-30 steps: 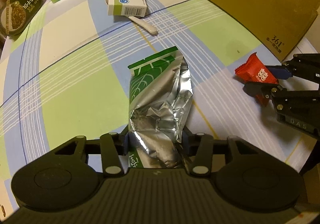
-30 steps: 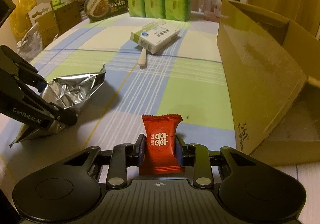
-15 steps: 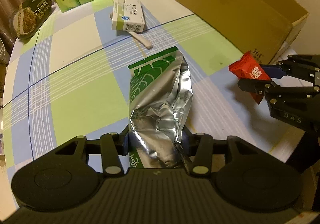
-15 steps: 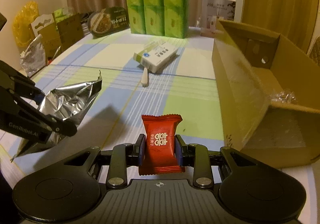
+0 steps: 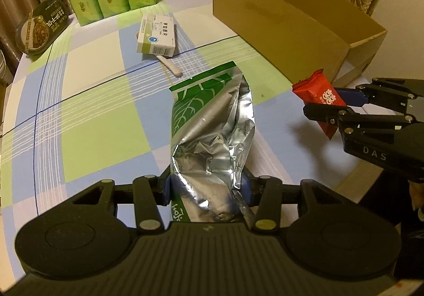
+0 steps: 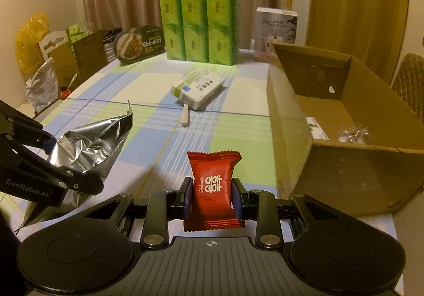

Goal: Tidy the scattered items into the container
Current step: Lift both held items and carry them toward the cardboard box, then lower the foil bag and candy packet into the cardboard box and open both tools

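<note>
The left tool clamps a crumpled green-and-silver foil bag, lifted over the checked counter. The right tool pinches a red candy packet at its sides, held above the counter's near edge, just left of the open cardboard box. The box's near wall stands right of the packet, with its top open. Far off lie a white medicine box and a small white stick partly under it, with clear cloth between. Something clear and crinkly inside the box is hard to make out.
</note>
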{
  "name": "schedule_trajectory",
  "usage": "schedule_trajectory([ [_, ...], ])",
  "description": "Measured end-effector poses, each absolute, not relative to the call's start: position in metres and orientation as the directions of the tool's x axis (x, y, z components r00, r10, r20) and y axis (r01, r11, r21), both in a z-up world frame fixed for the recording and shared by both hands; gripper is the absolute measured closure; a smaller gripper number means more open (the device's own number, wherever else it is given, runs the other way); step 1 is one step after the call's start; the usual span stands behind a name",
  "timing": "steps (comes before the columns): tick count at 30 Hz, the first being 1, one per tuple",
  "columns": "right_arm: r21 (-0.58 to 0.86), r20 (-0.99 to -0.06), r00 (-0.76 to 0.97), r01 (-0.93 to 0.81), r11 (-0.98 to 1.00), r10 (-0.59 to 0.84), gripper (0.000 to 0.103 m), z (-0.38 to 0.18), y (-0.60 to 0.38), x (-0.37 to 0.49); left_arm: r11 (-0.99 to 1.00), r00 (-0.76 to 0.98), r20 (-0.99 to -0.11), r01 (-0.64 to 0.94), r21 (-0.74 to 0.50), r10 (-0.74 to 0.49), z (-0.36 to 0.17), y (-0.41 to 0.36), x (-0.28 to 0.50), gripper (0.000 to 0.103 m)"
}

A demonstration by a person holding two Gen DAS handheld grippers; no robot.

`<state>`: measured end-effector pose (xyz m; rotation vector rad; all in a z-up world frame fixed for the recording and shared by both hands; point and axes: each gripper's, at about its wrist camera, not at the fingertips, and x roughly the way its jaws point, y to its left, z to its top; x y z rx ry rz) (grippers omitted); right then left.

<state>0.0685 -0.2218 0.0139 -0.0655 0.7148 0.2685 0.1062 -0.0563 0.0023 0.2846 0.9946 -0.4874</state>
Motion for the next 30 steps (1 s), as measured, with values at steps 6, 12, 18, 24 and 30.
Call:
schedule_trajectory([
  [6, 0.030, -0.639, 0.739, -0.254, 0.967, 0.214, 0.076, 0.022, -0.227, 0.061, 0.858, 0.456, -0.842, 0.513, -0.016, -0.289, 0.010, -0.061, 0.099, 0.060],
  [12, 0.031, -0.610, 0.765, -0.237, 0.971, 0.206, 0.076, 0.036, -0.235, 0.056, 0.864, 0.458, -0.824, 0.497, -0.075, -0.335, 0.022, -0.067, 0.100, 0.060],
  [18, 0.026, -0.572, 0.800, -0.204, 0.979, 0.182, 0.076, 0.058, -0.250, 0.056, 0.856, 0.471, -0.803, 0.509, -0.090, -0.365, 0.035, -0.087, 0.105, 0.060],
  [24, 0.016, -0.543, 0.828, -0.158, 0.987, 0.141, 0.076, 0.074, -0.275, 0.063, 0.842, 0.472, -0.776, 0.522, -0.136, -0.418, 0.051, -0.113, 0.114, 0.060],
  [30, 0.006, -0.519, 0.849, -0.111, 0.994, 0.098, 0.076, 0.085, -0.305, 0.072, 0.828, 0.460, -0.752, 0.525, -0.199, -0.473, 0.064, -0.144, 0.126, 0.060],
])
